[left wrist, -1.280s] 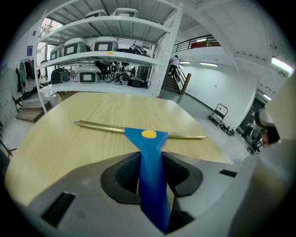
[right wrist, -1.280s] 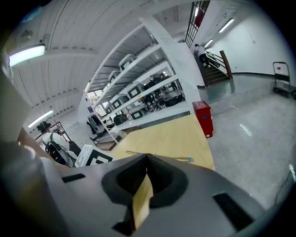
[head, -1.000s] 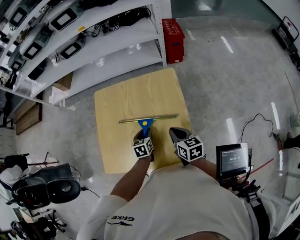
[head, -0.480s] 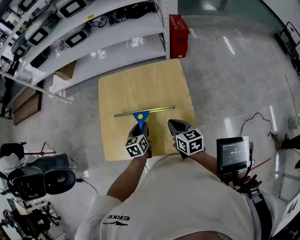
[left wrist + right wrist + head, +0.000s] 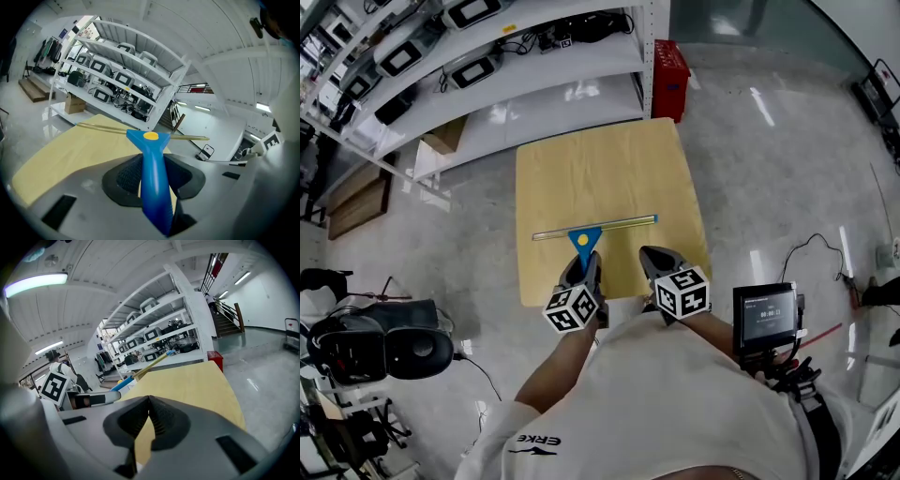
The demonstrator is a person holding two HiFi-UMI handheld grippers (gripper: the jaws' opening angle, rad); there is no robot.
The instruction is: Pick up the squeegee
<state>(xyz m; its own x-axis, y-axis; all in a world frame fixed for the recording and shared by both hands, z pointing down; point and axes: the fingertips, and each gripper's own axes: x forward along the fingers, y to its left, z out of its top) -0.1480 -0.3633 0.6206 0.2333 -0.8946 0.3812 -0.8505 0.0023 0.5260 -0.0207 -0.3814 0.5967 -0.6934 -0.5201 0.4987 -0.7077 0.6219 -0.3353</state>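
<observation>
The squeegee (image 5: 592,228) has a blue handle with a yellow dot and a long brass-coloured blade. My left gripper (image 5: 584,266) is shut on the handle, and the blade hangs crosswise over the near part of the wooden table (image 5: 609,159). In the left gripper view the blue handle (image 5: 151,140) runs out between the pads of the left gripper (image 5: 153,177), with the blade clear of the tabletop. My right gripper (image 5: 652,259) sits just right of it at the table's near edge, shut with nothing in it. The right gripper (image 5: 149,405) sees the squeegee (image 5: 151,363) to its left.
White shelving (image 5: 534,56) with black devices stands beyond the table, and a red crate (image 5: 672,66) sits at its end. Black equipment (image 5: 384,352) stands on the floor at left. A screen (image 5: 766,317) and cables lie at right.
The left gripper has lifted the squeegee off the tabletop and drawn it toward the near edge. The right gripper has moved back alongside it, still shut.
</observation>
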